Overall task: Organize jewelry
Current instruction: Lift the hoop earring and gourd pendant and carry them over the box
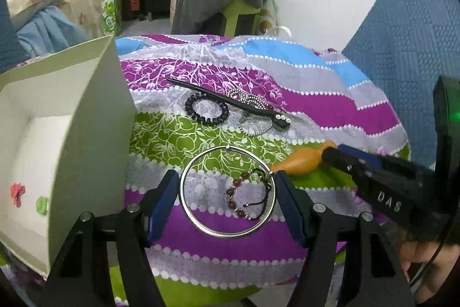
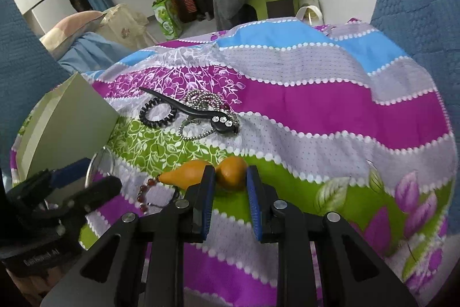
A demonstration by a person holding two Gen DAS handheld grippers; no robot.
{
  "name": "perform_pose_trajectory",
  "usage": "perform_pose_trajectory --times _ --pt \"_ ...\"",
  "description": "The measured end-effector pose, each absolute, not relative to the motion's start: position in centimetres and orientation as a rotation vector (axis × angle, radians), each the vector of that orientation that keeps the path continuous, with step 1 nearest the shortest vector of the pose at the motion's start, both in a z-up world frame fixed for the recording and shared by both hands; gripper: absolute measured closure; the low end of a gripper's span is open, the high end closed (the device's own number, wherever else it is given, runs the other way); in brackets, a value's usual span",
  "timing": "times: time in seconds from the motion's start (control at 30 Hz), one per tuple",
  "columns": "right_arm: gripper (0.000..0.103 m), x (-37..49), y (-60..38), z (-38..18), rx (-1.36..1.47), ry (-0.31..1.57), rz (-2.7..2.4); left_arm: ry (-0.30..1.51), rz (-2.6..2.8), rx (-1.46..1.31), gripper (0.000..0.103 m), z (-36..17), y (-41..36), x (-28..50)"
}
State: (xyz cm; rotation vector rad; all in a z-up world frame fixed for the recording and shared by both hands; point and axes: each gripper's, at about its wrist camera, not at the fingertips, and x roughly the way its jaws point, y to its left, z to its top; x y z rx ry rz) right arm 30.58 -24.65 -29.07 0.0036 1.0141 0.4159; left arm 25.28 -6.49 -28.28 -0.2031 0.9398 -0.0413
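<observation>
Both views sit just behind a pair of blue-padded black gripper fingers and look steeply down and forward across a bed covered in a striped purple, green, blue and grey floral bedspread (image 1: 330,108), towards the cluttered far side of the room.

The left wrist camera hangs close over the cover's near left part, beside an open white cardboard box (image 1: 95,117).

The right wrist camera looks from further right, with that box (image 2: 69,117) at its left edge.

Both share the middle of the cover: the black rhinestone hair stick (image 1: 230,102) (image 2: 195,111), the black spiral hair tie (image 1: 207,110) (image 2: 158,114) and the orange gourd-shaped pendant (image 1: 302,160) (image 2: 230,171). Each view catches the other gripper at its side.
</observation>
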Motion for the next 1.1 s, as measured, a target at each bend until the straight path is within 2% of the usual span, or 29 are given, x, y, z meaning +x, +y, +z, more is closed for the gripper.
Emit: perform_pose_trajectory --times 0.5,1.1 --pt "0.083 27.7 -25.2 -24.0 0.018 0.957 0.302 0.923 -0.085 -0.249 0.035 -23.5 -5.5 23.6" --pt "0.083 28.7 -21.8 -11.0 0.053 0.81 0.312 0.811 -0.042 -0.235 0.035 -10.5 0.1 23.6"
